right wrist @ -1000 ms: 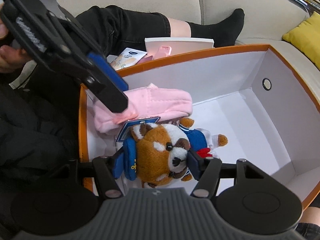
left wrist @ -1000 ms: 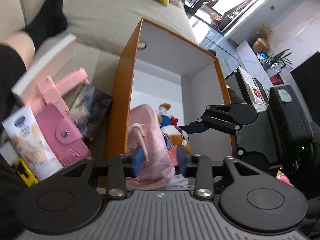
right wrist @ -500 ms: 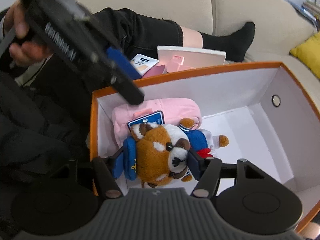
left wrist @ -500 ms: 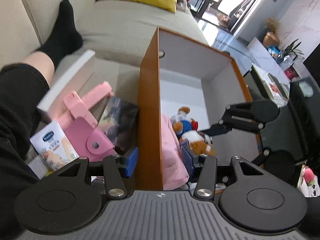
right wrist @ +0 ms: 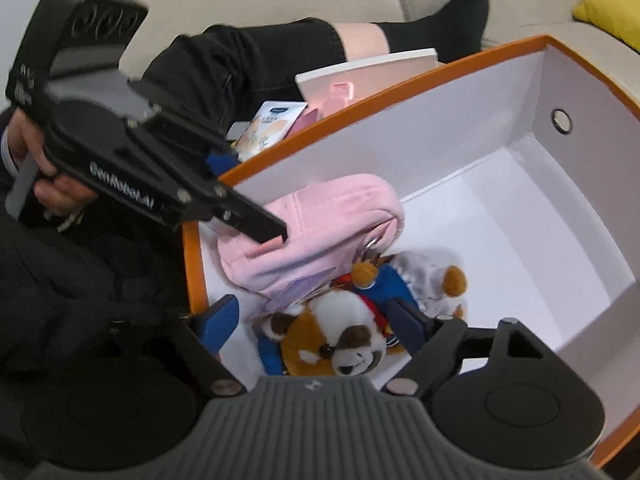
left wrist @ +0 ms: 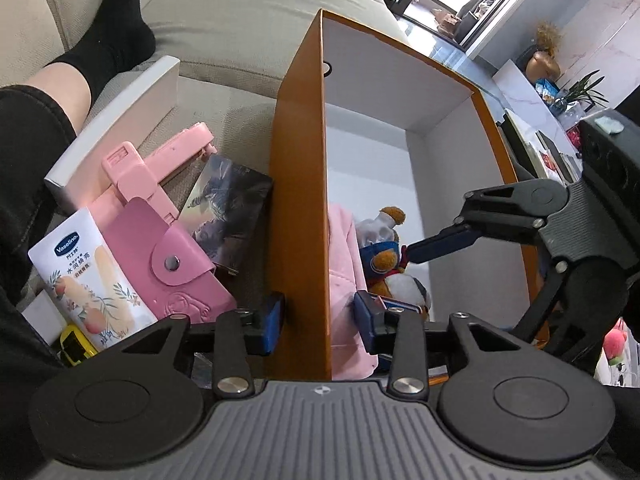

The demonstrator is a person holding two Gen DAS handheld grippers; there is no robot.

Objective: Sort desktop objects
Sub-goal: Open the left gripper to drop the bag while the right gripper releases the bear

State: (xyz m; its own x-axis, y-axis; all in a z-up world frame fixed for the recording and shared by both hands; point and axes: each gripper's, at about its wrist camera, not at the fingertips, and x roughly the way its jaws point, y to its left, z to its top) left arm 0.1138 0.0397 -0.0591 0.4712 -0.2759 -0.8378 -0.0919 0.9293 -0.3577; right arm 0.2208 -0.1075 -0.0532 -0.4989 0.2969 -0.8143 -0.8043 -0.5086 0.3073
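Observation:
An orange box (left wrist: 298,184) with white inside sits on the sofa. A pink pouch (right wrist: 316,224) and a brown-and-white plush toy (right wrist: 344,344) lie in its near corner. My left gripper (left wrist: 318,318) is open and straddles the box's side wall, one pad outside, one by the pouch (left wrist: 344,272). My right gripper (right wrist: 316,326) is open around the plush toy, which rests on the box floor. The right gripper also shows in the left wrist view (left wrist: 436,244), above the toy (left wrist: 390,264).
Outside the box on the left lie a pink wallet (left wrist: 176,264), a Vaseline tube (left wrist: 88,276), a pink clip stand (left wrist: 148,172), a dark card pack (left wrist: 228,212), a white box (left wrist: 116,120) and a yellow item (left wrist: 74,344). A person's leg (left wrist: 60,64) rests beyond.
My left gripper let go of the pink pouch in the box and drew back over the wall. My right gripper opened and the plush toy now lies on the box floor.

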